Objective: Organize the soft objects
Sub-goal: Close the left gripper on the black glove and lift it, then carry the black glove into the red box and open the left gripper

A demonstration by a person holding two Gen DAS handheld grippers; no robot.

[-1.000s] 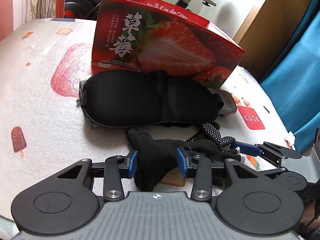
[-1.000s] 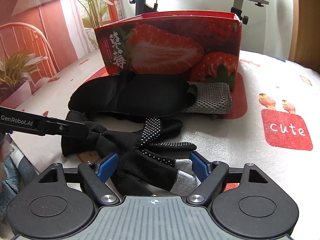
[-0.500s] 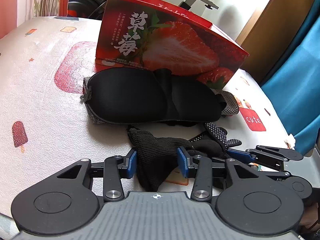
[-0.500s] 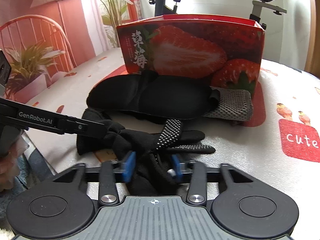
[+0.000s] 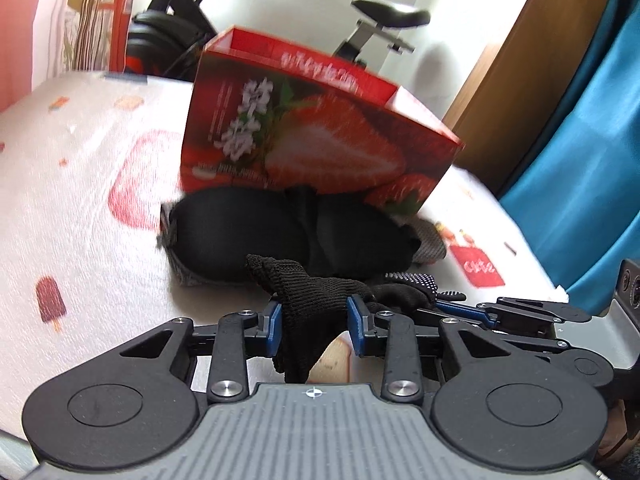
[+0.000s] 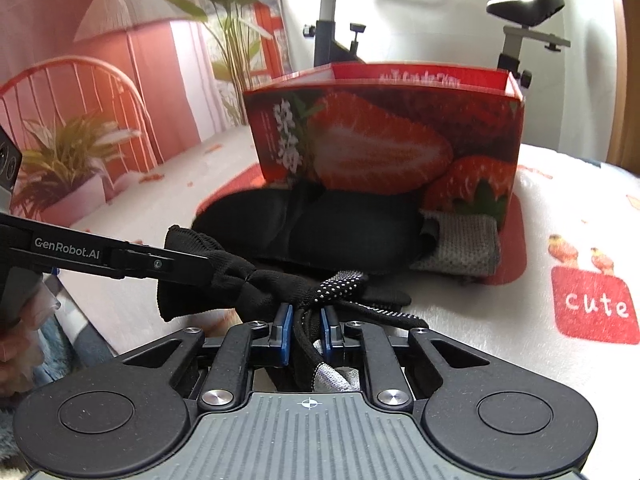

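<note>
The left gripper (image 5: 315, 321) was closing on the cuff of the black knit glove (image 5: 308, 300), pads against the fabric. The right gripper (image 6: 307, 328) was clenched on the glove's other end. The glove hung stretched between them. Just beyond both lay the black eye mask (image 6: 320, 224), apparently touching the strawberry box (image 6: 384, 136) behind it; blur obscured the contact.

A: We note both rigs alike: left gripper (image 5: 315, 328) and right gripper (image 6: 306, 330), black linkage arms, blue pads (image 6: 283, 332), silver screws (image 5: 225, 389).

B: We add a ribbed grey housing (image 6: 308, 436) with a white crosshair mark, two round black discs, and "GenRobot.AI" in white lettering along one finger.
</note>
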